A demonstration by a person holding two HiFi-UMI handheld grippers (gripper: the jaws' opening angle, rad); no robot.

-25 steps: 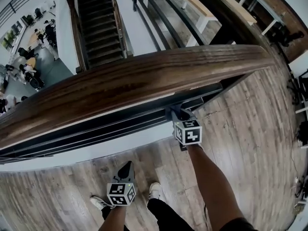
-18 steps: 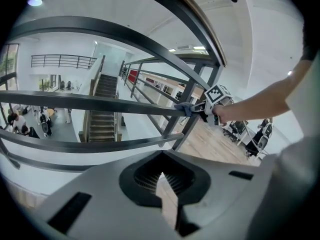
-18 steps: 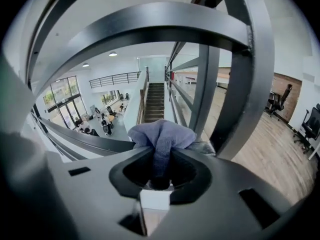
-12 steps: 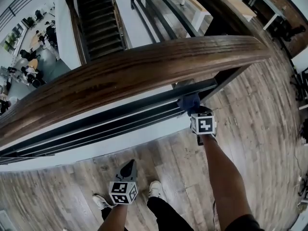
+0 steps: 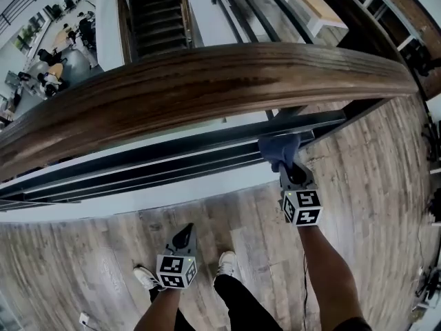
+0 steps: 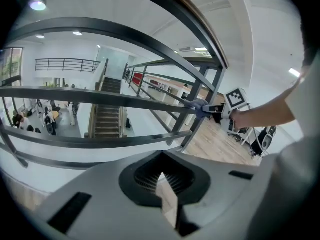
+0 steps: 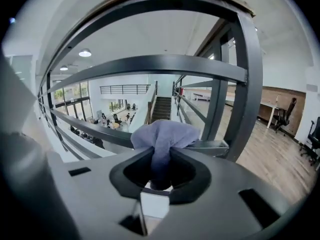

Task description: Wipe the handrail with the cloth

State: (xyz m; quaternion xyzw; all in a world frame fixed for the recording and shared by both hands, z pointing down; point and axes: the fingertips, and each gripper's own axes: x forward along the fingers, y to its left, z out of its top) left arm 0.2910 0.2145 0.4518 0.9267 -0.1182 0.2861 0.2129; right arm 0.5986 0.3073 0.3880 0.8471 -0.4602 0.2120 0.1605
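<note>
My right gripper (image 7: 159,179) has its jaws clamped on a bunched blue cloth (image 7: 162,134). The cloth bulges out in front and rests against a dark metal bar (image 7: 212,145) of the railing, below the wooden handrail (image 5: 207,88). I judge the wiping is under way on the lower bars. Next I should slide the cloth along with steady pressure, then lift it to the wooden top. My right forearm reaches forward to the railing. My left gripper (image 6: 162,186), jaws together and empty, hangs low over the floor (image 5: 103,254).
</note>
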